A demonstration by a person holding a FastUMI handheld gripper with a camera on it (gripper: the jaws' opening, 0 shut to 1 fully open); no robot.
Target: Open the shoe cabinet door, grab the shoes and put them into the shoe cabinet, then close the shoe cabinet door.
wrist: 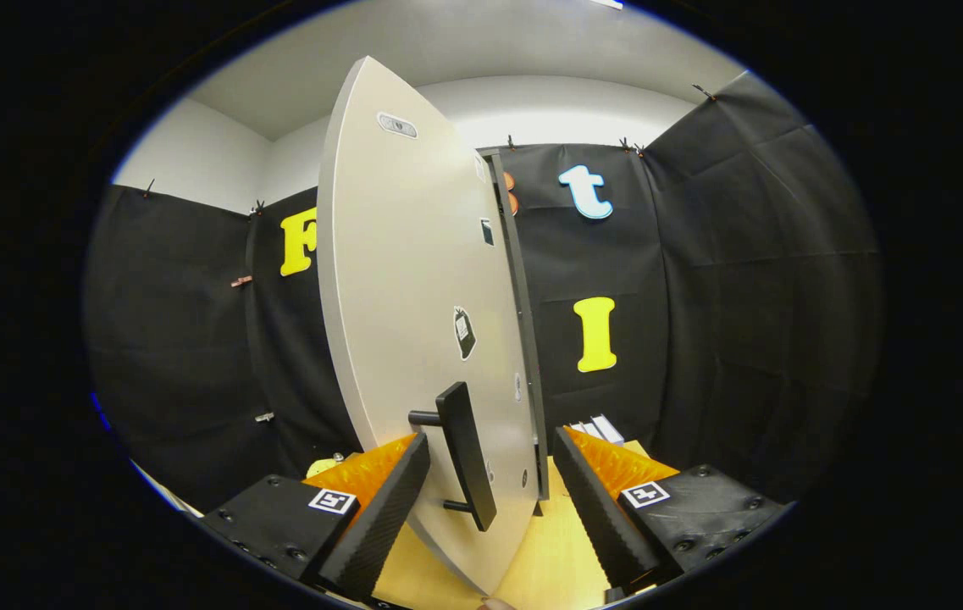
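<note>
You are holding the gripper [489, 500] spread around the door [413, 296] and its handle [466, 453], pinching nothing, the door ajar, shoes not yet stowed.

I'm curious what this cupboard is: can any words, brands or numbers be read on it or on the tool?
Stickers on the cabinet door: too small to read.
Square markers on the gripper: patterns, no words.
Its fingers stand open, either side of the door handle.
</note>
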